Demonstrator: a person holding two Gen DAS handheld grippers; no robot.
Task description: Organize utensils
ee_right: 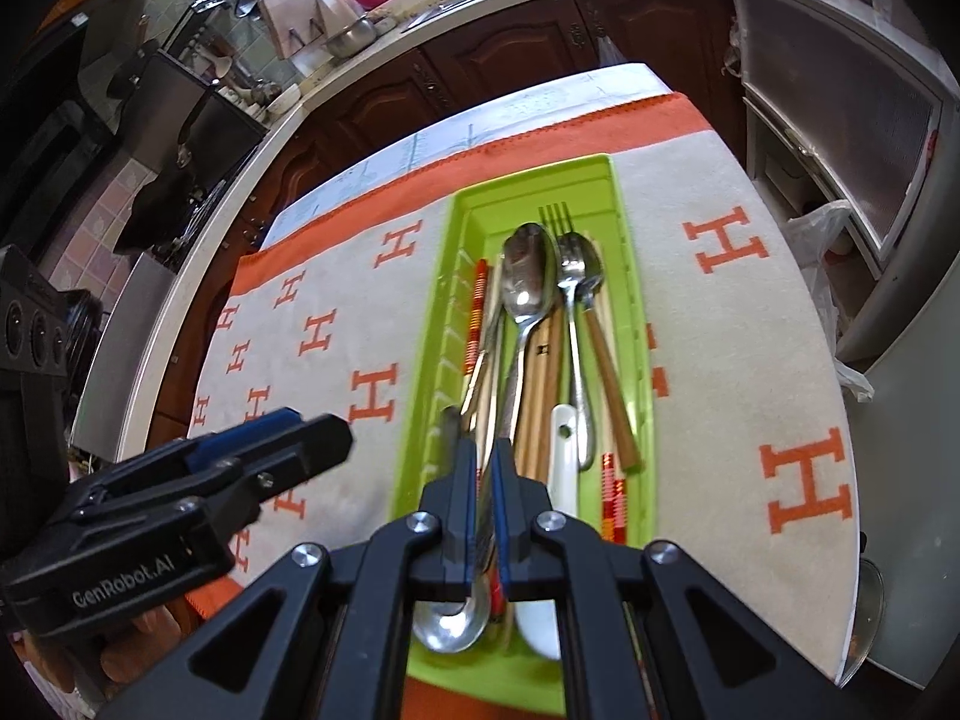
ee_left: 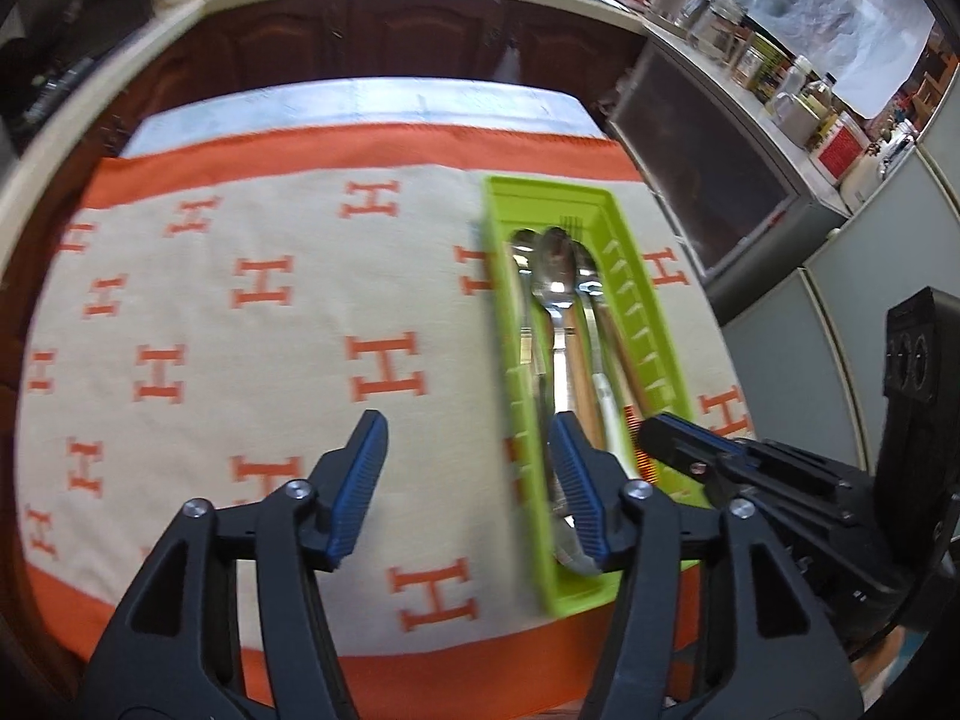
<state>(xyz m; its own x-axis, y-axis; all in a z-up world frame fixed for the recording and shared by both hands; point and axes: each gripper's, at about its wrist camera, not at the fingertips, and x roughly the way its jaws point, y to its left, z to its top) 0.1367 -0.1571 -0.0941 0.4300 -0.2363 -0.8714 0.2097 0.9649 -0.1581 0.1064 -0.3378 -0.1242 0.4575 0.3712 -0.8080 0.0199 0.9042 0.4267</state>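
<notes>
A lime-green utensil tray (ee_left: 645, 324) (ee_right: 534, 177) lies lengthwise on the patterned cloth. It holds a large metal spoon (ee_left: 555, 276) (ee_right: 528, 282), a fork (ee_right: 555, 213), wooden chopsticks (ee_right: 540, 384), red-striped chopsticks (ee_right: 477, 312), a white ceramic spoon (ee_right: 561, 450) and a metal spoon with its bowl at the near end (ee_right: 450, 624). My left gripper (ee_left: 468, 468) (ee_right: 324, 435) is open above the cloth at the tray's left edge, with nothing between its fingers. My right gripper (ee_right: 483, 474) (ee_left: 654, 432) hovers over the tray, shut; only tray contents show through the slit.
The table wears a beige cloth (ee_left: 240, 360) with orange H letters and an orange border. Dark wooden cabinets (ee_left: 390, 42) under a counter stand behind it. A glass-fronted cabinet (ee_right: 852, 138) stands at the right. A hand (ee_right: 138, 630) grips the left tool.
</notes>
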